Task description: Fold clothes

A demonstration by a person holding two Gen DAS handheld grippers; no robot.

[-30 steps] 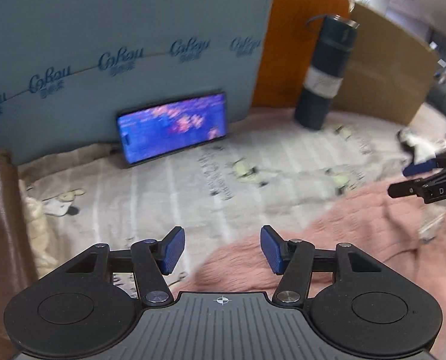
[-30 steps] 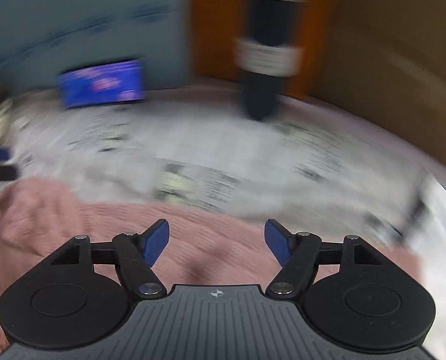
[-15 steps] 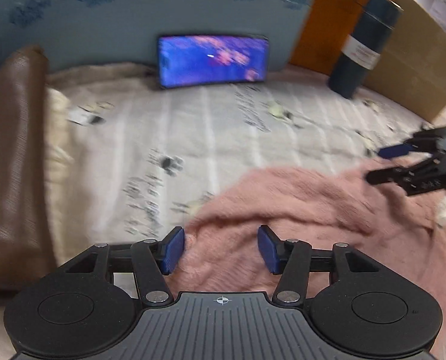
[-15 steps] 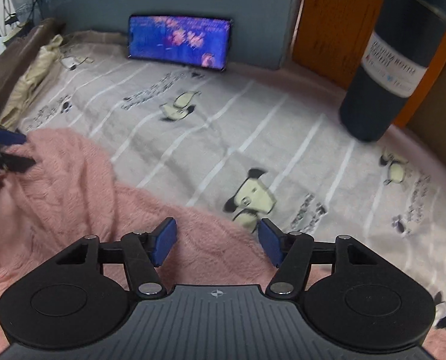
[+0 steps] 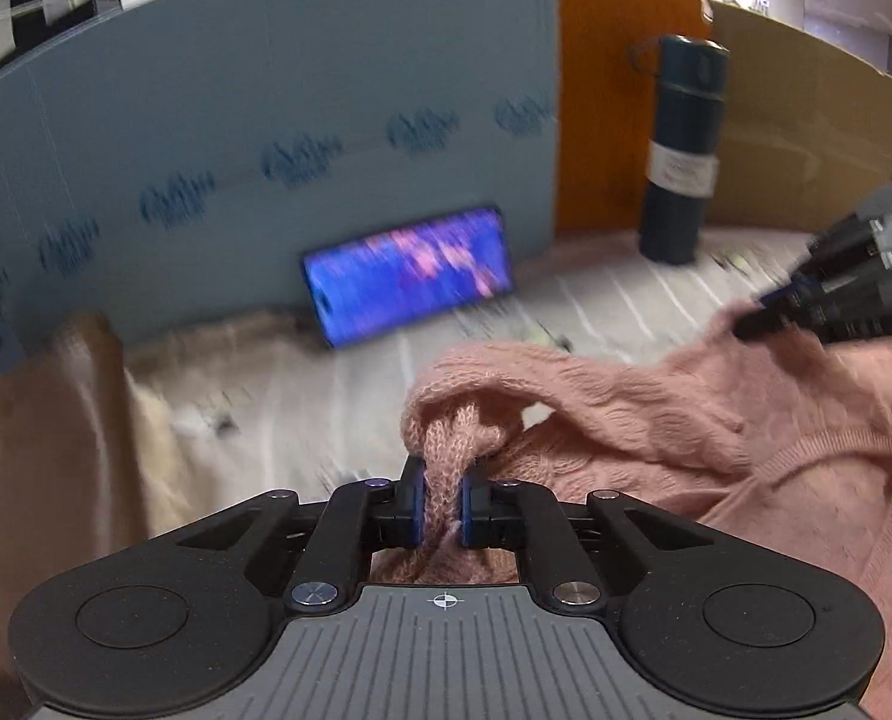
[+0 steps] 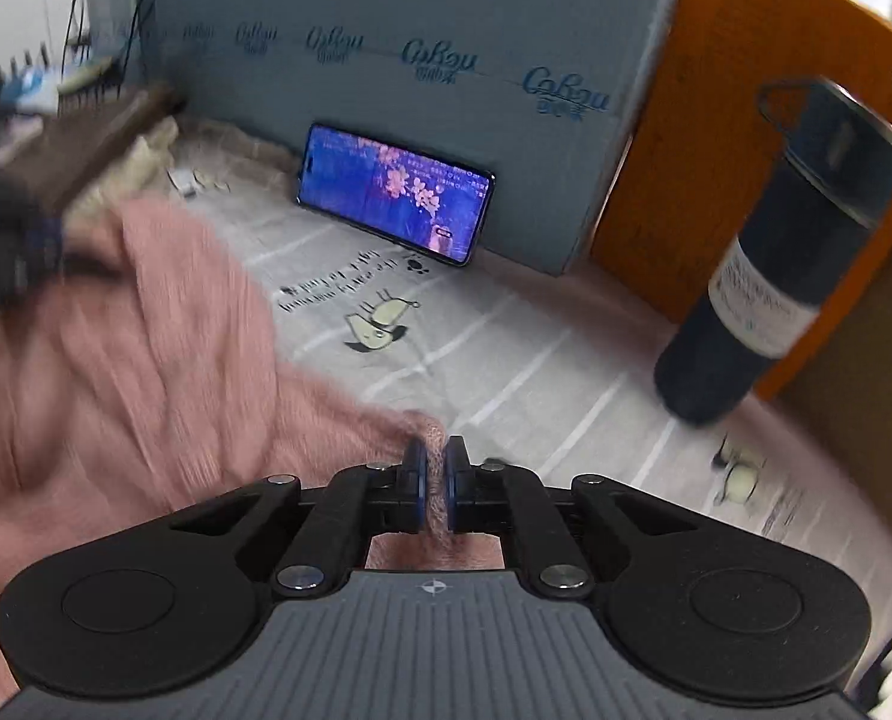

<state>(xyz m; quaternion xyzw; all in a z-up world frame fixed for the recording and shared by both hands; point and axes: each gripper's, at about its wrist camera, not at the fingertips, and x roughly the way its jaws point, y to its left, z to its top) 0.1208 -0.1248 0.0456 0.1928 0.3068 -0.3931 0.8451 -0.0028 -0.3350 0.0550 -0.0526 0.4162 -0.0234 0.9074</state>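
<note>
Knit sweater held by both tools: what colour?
Pink, the fuzzy knit sweater, cable-textured; clearest in the left wrist view.

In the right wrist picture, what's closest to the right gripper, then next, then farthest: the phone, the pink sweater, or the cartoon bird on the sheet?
1. Pink sweater: pinched in the right gripper fingers, spreading to the left.
2. Cartoon bird: printed on the sheet, ahead and slightly left.
3. Phone: at the back, leaning on the blue board.
</note>
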